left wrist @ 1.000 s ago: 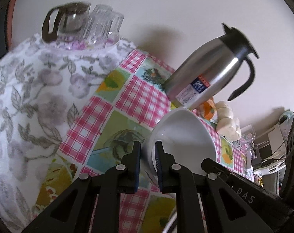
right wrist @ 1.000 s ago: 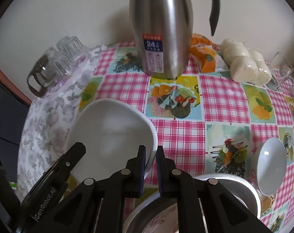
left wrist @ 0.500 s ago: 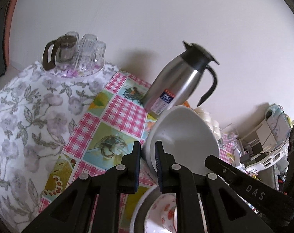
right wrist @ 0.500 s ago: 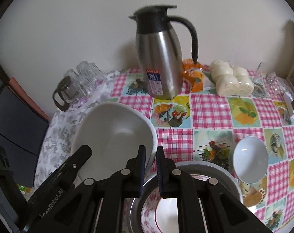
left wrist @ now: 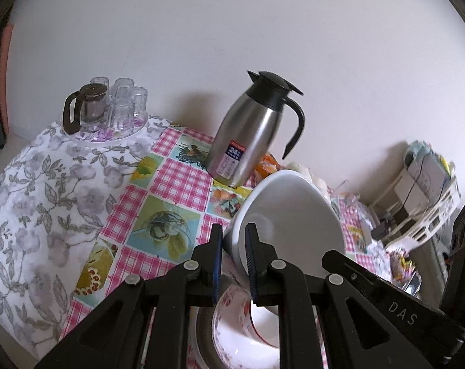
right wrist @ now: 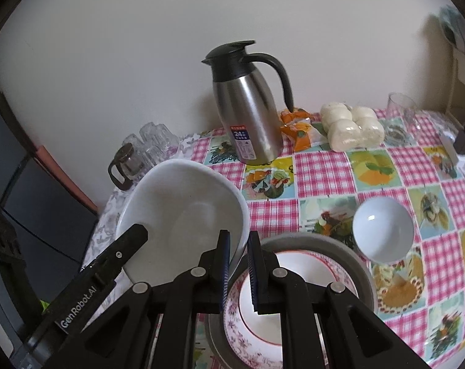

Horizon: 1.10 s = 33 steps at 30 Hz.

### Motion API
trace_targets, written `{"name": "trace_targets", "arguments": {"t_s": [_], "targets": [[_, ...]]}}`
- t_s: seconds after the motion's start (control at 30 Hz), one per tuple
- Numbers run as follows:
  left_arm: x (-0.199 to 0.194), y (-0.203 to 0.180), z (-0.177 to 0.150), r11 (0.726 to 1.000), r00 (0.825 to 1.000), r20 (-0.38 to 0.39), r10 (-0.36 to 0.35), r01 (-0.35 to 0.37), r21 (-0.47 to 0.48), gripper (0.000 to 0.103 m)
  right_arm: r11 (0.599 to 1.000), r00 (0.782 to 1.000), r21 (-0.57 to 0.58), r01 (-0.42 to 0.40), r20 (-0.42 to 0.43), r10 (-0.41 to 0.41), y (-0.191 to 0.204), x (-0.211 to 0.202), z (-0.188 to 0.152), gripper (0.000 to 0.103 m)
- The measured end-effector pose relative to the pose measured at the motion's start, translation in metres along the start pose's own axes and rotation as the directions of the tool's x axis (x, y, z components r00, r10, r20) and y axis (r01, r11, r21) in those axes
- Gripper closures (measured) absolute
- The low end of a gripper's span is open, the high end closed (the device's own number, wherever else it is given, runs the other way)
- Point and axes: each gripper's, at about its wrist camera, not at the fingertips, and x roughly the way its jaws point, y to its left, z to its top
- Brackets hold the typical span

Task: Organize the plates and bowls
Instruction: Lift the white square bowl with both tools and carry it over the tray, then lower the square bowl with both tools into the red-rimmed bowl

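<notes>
Above the floral plate, your left gripper and right gripper both pinch the large white bowl, unstacked; the small white bowl waits.

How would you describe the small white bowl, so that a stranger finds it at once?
Start at the steel thermos jug by the wall and come forward across the checked tablecloth. The small white bowl sits just right of the grey plate. Unlike the large white bowl in the grippers, it stands alone on the cloth.
</notes>
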Motion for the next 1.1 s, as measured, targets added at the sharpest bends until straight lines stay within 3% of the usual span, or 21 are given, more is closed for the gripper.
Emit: {"name": "trace_targets", "arguments": {"t_s": [0.3, 0.6, 1.1], "targets": [[-0.003, -0.034, -0.026, 0.992, 0.999, -0.032, 0.041, -0.037, 0.118, 0.088, 0.992, 0.997, 0.108, -0.063, 0.047, 0.058, -0.044, -0.015, -0.032, 0.091], [0.006, -0.061, -0.035, 0.976, 0.994, -0.048, 0.095, -0.083, 0.203, 0.088, 0.990, 0.996, 0.120, -0.072, 0.068, 0.065, -0.067, -0.017, -0.044, 0.090], [0.019, -0.086, -0.048, 0.967, 0.987, -0.113, 0.110, -0.080, 0.242, 0.088, 0.979, 0.996, 0.181, -0.092, 0.036, 0.087, -0.103, -0.020, -0.056, 0.089]]}}
